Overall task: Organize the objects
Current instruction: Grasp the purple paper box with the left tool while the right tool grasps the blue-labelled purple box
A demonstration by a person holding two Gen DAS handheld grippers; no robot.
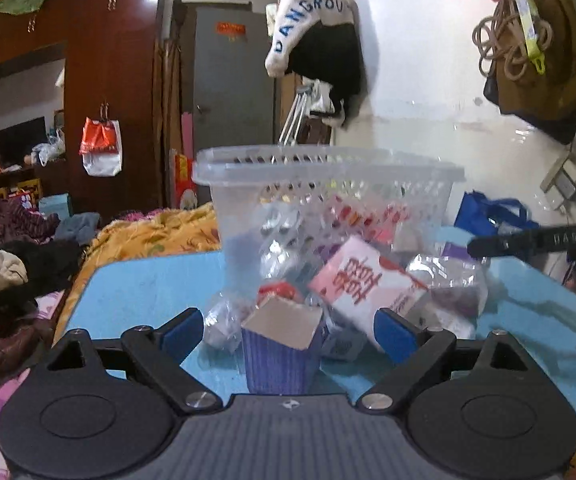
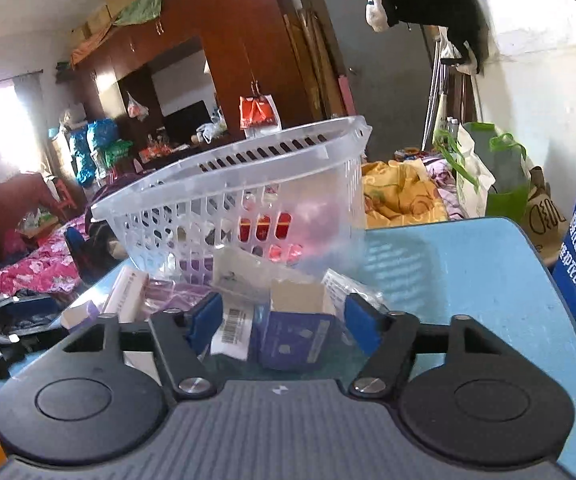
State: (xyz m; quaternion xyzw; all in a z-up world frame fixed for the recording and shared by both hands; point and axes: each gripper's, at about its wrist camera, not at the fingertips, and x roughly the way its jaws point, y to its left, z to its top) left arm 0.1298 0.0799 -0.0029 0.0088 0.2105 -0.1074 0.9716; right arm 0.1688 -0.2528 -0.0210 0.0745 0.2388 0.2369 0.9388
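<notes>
Because the small purple box (image 1: pixel 282 354) sits at the near edge of the pile with its brown flap standing open, it is the easiest piece to reach, and both tools frame it. It is ribbed purple-blue card, squat, with a printed panel on the side seen from the right wrist view (image 2: pixel 294 340), and it stands on the blue worktop (image 1: pixel 140 292) just in front of the other packets.

In the left wrist view the left tool (image 1: pixel 288 330) has its 2 blue pads spread wide, one on each side of the box with clear worktop showing between pad and card, so it grips nothing. The right tool (image 2: pixel 284 320) is also apart from the box, its jaws roughly half spread; the pads stand beside the box without pressing it. My reading is that 1 of them is lining up for a pick.

Behind the box lie a pink-and-white carton (image 1: pixel 364 284) tilted on its edge, crinkled clear blister bags (image 1: pixel 448 280) and a white barcoded packet (image 2: pixel 234 326), all touching in a loose heap. The clear slotted basket (image 1: pixel 328 184) stands just beyond them, already holding red and pink packets, and is likely where the loose items belong. A bed with yellow bedding (image 1: pixel 156 232) lies past the worktop's far edge.
</notes>
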